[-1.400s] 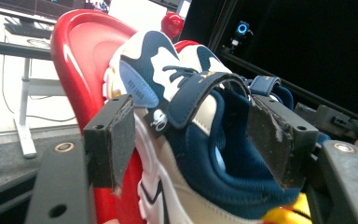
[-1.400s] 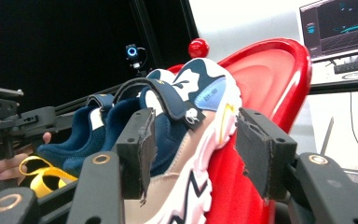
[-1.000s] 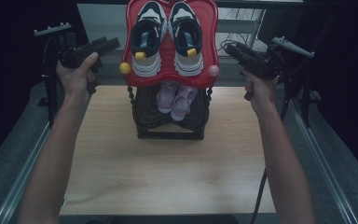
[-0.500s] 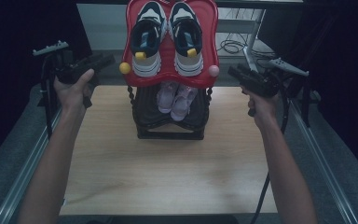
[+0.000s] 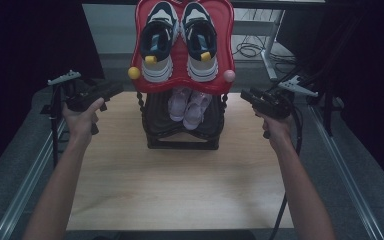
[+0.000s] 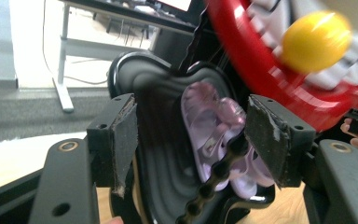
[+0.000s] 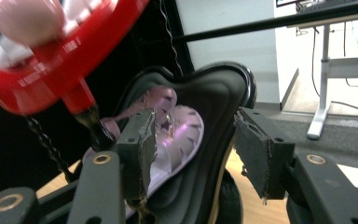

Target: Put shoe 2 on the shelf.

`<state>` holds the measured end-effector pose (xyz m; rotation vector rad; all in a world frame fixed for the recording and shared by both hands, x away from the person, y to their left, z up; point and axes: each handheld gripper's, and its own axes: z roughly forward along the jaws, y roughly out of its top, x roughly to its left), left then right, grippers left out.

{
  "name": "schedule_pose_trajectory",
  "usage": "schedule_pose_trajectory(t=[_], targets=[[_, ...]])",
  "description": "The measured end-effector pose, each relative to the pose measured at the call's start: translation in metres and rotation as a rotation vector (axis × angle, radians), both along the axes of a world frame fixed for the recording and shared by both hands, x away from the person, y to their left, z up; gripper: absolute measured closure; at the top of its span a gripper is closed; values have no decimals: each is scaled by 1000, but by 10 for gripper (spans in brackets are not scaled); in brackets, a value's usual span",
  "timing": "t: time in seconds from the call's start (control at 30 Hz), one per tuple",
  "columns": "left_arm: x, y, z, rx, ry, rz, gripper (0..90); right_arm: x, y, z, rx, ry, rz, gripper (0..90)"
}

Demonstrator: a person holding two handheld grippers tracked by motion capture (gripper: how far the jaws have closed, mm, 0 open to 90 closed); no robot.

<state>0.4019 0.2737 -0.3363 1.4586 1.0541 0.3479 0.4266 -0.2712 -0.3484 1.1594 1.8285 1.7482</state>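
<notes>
1. High view: I see the left gripper (image 5: pixel 111 90) and right gripper (image 5: pixel 247 95) flanking the shoe rack (image 5: pixel 182 132), apart from it.
2. Both jaws spread, empty.
3. Pink shoes (image 5: pixel 189 105) sit on the lower black tray, between the grippers.

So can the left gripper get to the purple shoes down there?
Probably yes. The left gripper is open and empty, aimed at the purple shoes on the black shelf. The red tray overhangs above and a twisted post stands in front, so it is tight.
</notes>
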Motion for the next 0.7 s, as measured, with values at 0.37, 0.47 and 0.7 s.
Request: schedule_pose_trajectory(t=[0.37, 0.47, 0.7], targets=[[5, -2, -32, 27, 56, 0, 350, 6, 3, -36, -54, 65, -1, 470], [6, -3, -33, 30, 56, 0, 351, 6, 3, -39, -58, 77, 1, 469], [5, -3, -34, 26, 52, -4, 352, 4, 2, -37, -63, 64, -1, 461]])
